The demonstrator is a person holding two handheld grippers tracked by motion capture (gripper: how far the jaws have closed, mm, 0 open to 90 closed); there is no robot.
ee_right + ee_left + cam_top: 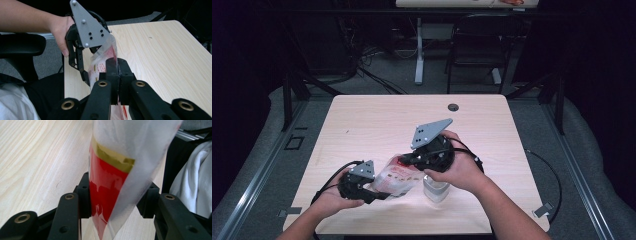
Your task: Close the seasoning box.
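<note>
Table [362, 120]: jar [435, 191] under right hand [462, 167], high view.

I see my left gripper [112, 202] holding a clear bag [140, 150] — its red packet [105, 190] between the black jaws — above the pale desk [37, 157].

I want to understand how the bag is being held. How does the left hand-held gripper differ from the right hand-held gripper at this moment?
The left hand-held gripper has its jaws apart, around the lower body of the plastic bag; the right hand-held gripper has its jaws pressed together on the bag's thin edge. In the high view the left one lies low near the table, while the right one is higher and tilted. Both are black, carry a grey plate and hold the same bag.
</note>
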